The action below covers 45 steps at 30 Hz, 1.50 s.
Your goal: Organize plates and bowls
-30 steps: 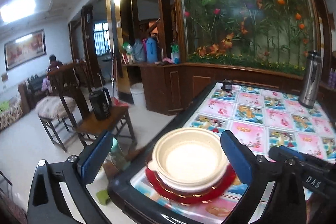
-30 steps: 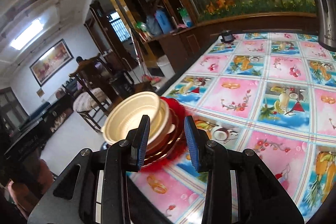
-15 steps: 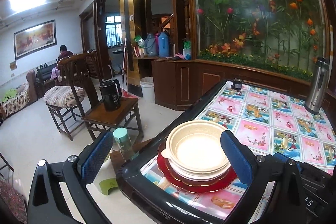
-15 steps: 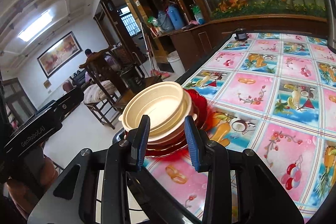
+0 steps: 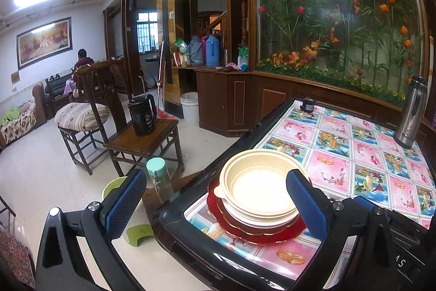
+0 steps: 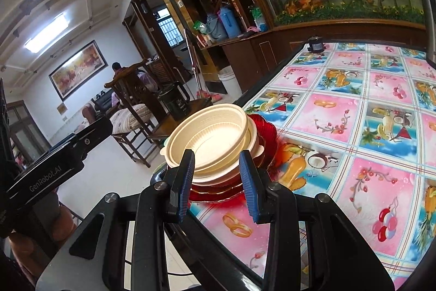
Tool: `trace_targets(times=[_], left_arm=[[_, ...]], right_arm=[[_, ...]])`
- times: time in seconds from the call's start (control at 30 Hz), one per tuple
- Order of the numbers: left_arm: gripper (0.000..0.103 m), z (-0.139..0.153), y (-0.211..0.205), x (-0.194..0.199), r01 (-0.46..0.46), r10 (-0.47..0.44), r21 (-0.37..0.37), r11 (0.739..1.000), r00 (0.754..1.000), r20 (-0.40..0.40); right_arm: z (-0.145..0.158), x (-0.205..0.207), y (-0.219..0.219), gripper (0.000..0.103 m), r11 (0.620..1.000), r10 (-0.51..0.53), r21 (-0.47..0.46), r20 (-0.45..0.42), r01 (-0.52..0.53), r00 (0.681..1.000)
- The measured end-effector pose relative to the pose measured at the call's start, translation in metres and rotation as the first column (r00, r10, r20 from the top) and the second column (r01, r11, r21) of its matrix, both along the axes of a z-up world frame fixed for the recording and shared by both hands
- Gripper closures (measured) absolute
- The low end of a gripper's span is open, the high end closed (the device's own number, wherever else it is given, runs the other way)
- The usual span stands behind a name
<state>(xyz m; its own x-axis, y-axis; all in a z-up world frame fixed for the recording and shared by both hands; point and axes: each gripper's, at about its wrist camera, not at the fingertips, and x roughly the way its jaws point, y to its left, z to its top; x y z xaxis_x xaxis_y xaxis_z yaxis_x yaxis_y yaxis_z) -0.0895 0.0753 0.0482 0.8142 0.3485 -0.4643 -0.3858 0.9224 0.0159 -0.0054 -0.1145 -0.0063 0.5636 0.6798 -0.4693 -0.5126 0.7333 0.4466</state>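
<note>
Cream bowls [image 5: 261,184] are stacked on a white plate and red glass plates [image 5: 261,232] at the near left corner of the table. The stack shows in the right wrist view too [image 6: 212,138], with the red plates [image 6: 261,124] under it. My left gripper [image 5: 215,205] is wide open and empty, its jaws standing to either side of the stack, short of it. My right gripper [image 6: 216,182] is partly open and empty, just in front of the stack.
The table [image 5: 354,154] has a dark raised rim and a colourful fruit-pattern cloth. A steel thermos [image 5: 411,113] stands at the far right, a small dark jar [image 5: 308,104] at the far edge. Wooden chairs and a black kettle [image 5: 141,116] stand on the floor to the left.
Both grippers have drawn back and risen a little from the stack. The bowls and plates have stayed in place. The jaw openings are unchanged.
</note>
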Motion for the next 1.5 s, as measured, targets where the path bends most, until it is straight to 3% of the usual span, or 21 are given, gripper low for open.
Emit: trace_targets(times=[0.47, 1.5], left_arm=[[0.000, -0.007, -0.007, 0.003, 0.019, -0.018, 0.006, 1.000, 0.999, -0.033], [0.000, -0.017, 0.001, 0.011, 0.052, -0.054, -0.022, 0.998, 0.993, -0.106]], right_arm=[[-0.008, 0.001, 0.001, 0.069, 1.000, 0.008, 0.019, -0.033, -0.008, 0.999], [0.005, 0.005, 0.014, 0.069, 0.999, 0.040, -0.016, 0.001, -0.040, 0.999]])
